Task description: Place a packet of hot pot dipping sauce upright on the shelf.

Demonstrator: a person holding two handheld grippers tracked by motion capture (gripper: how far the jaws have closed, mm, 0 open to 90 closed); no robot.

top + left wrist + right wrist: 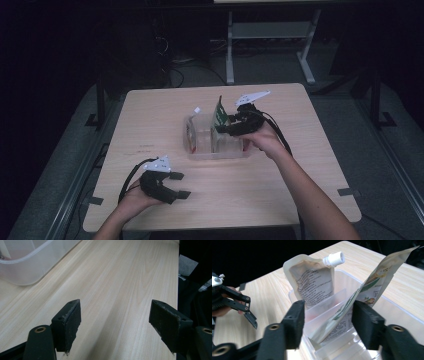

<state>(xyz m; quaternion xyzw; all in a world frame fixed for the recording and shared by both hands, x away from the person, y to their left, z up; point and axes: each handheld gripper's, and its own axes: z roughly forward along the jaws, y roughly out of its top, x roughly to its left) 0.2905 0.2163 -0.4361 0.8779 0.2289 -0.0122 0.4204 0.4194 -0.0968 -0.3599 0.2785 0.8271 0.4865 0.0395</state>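
A clear plastic bin with dividers stands in the middle of the wooden table. A cream pouch with a white screw spout stands upright in its far compartment. A flat green-printed pouch leans tilted in a divider slot. My right gripper hovers over the bin with its jaws apart on either side of the green pouch's lower part, and the pads are not pressing it. My left gripper rests low near the table's front left, open with nothing between its jaws.
A rounded corner of the bin lies ahead and to the left of the left gripper. Bare tabletop runs to an edge with grey tape. A white metal frame stands on the dark floor beyond the table.
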